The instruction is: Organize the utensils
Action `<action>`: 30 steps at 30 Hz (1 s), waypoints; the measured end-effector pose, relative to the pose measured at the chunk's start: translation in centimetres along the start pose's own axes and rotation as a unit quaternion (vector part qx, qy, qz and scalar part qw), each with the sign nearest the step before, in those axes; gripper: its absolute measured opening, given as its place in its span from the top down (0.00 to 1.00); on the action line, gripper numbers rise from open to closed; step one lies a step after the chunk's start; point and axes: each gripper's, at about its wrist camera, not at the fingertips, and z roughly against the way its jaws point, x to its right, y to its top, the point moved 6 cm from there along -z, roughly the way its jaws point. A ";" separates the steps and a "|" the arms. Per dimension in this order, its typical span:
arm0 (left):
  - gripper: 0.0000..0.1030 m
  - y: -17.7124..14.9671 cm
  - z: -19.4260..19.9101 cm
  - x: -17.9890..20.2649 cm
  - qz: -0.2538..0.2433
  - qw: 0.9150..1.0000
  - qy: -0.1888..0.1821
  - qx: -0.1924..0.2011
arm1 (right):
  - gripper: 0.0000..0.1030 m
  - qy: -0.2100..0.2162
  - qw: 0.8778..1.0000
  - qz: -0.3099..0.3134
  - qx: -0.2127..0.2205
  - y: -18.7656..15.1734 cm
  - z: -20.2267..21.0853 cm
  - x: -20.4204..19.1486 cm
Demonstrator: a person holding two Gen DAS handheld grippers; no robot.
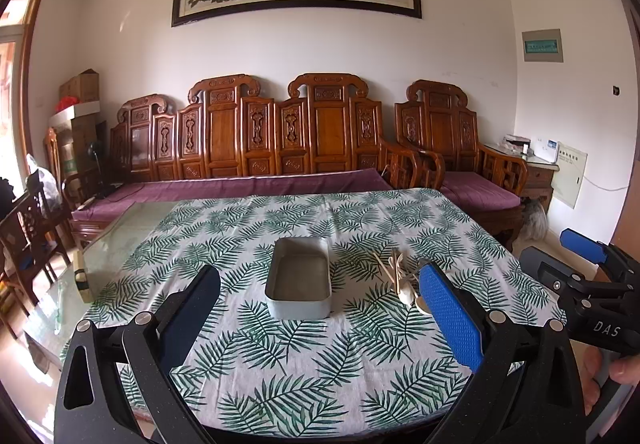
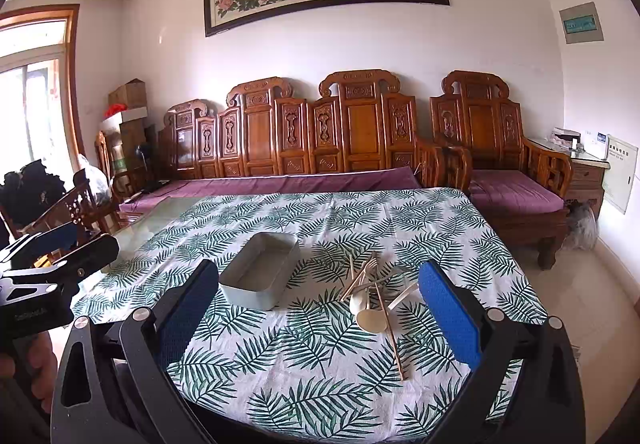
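- Left gripper [image 1: 320, 308]: jaws spread, holding nothing, above the tablecloth [image 1: 280, 364].
- Right gripper [image 2: 320, 308]: likewise spread wide and holding nothing.
- Utensils [image 2: 374, 292] piled on cloth, just right of grey tin [image 2: 260, 276].

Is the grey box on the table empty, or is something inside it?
Empty. The grey box shows only its bare floor in both views; the utensils lie in a pile beside it on the tablecloth.

One rectangular grey metal tin [image 2: 260, 276]. One heap of pale cream utensils [image 2: 372, 292]: two spoons with round bowls [image 2: 370, 318], at least one fork [image 2: 370, 264], several thin wooden chopsticks [image 2: 394, 344]; exact count unclear where they overlap.
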 end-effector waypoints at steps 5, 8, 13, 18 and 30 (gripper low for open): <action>0.06 -0.4 -0.8 -0.2 -0.001 1.000 -0.001 -0.010 | 0.02 0.002 1.000 -0.003 -0.004 -0.2 -0.4 0.3; 0.06 -0.6 -1.6 -0.4 0.000 1.000 -0.002 -0.017 | 0.02 0.003 1.000 -0.004 -0.008 -0.4 -1.2 0.7; 0.06 -1.6 -3.6 -0.3 -0.006 0.999 -0.008 -0.038 | 0.02 0.005 1.000 0.002 -0.020 -1.4 -2.9 1.7; 0.06 -2.4 -6.1 0.8 -0.017 0.998 -0.033 -0.060 | 0.02 0.010 0.999 0.010 -0.052 -3.0 -5.5 3.4; 0.06 -4.6 -12.5 3.9 -0.044 0.989 -0.080 -0.112 | 0.25 0.011 0.990 0.027 -0.141 -5.4 -13.1 9.3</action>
